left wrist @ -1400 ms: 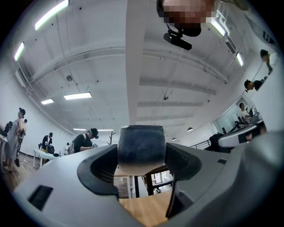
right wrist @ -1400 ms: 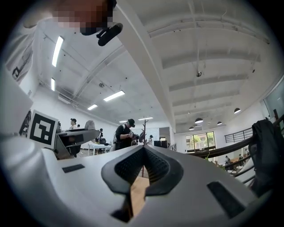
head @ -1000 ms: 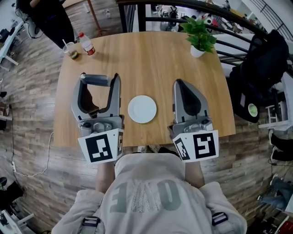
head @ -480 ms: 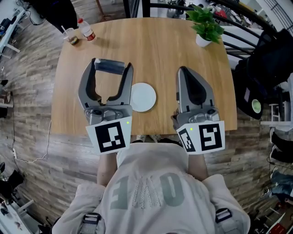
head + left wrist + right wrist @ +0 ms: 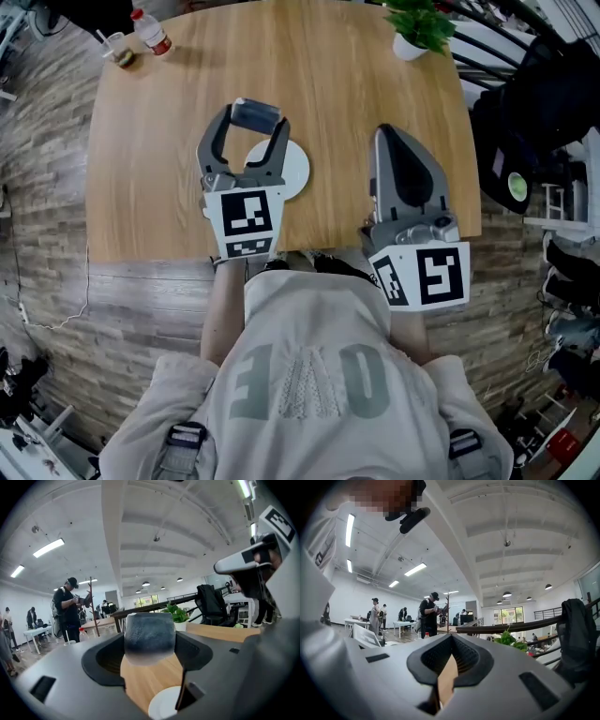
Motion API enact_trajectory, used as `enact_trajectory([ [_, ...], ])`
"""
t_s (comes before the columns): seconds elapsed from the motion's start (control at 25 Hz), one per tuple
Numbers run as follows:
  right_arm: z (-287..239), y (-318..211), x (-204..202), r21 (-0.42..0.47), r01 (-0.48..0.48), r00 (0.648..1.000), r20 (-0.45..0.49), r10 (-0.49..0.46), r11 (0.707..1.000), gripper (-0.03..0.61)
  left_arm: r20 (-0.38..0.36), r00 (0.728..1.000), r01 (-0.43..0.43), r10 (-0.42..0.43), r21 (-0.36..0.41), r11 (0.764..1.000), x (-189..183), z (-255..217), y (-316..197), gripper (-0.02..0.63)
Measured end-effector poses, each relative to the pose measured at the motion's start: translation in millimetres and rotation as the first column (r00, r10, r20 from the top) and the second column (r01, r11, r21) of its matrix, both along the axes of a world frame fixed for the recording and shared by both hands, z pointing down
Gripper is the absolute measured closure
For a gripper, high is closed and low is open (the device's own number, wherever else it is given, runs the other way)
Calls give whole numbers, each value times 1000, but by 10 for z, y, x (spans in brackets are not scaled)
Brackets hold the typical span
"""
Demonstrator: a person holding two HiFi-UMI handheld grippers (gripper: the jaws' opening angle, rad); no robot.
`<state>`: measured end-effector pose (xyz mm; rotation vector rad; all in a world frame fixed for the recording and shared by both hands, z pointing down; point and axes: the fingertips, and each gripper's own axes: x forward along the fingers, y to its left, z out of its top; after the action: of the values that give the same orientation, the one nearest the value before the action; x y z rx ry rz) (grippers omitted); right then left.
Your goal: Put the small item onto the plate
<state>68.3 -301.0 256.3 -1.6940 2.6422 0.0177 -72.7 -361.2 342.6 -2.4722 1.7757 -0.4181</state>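
Observation:
A small dark grey-blue block (image 5: 259, 112) is clamped between the tips of my left gripper (image 5: 255, 120), which is shut on it. In the left gripper view the block (image 5: 149, 637) fills the gap between the jaws. The white plate (image 5: 294, 170) lies on the wooden table (image 5: 150, 169), its left part hidden under the left gripper. The block hangs over the plate's far left rim, and the plate (image 5: 164, 706) shows low between the jaws. My right gripper (image 5: 397, 133) is to the right of the plate, shut and holding nothing.
A potted plant (image 5: 419, 28) stands at the table's far right corner. A bottle (image 5: 150, 33) and a cup (image 5: 116, 49) stand at the far left corner. A black bag on a chair (image 5: 534, 103) is off the right edge. The near table edge runs beneath both grippers.
My left gripper has carried the block to the right, from the table left of the plate to over the plate's left side. The right gripper has stayed shut in about the same place.

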Motion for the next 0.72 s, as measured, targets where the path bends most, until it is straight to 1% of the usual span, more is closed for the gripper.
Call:
enact_trajectory([
  [0.16, 71, 64, 109, -26, -50, 999, -23, 49, 998, 561, -1, 999, -33, 33, -135, 990, 71, 491, -65, 295],
  [0.24, 115, 98, 152, -38, -69, 997, -40, 68, 997, 561, -15, 999, -40, 37, -206, 978, 87, 726, -87, 295],
  [0.32, 157, 131, 186, -47, -87, 994, -65, 84, 995, 561, -20, 999, -39, 35, -278, 960, 89, 969, -106, 295],
  [0.44, 209, 201, 271, -60, -119, 990, -89, 114, 991, 561, -6, 999, -36, 36, -374, 927, 104, 1322, -82, 295],
  [0.56, 263, 280, 365, -78, -151, 985, -96, 143, 986, 561, 31, 997, -43, 64, -459, 887, 150, 1679, -18, 295],
  [0.72, 338, 361, 441, -95, -186, 978, -108, 176, 978, 561, 46, 996, -40, 82, -579, 814, 177, 2103, 42, 295],
])
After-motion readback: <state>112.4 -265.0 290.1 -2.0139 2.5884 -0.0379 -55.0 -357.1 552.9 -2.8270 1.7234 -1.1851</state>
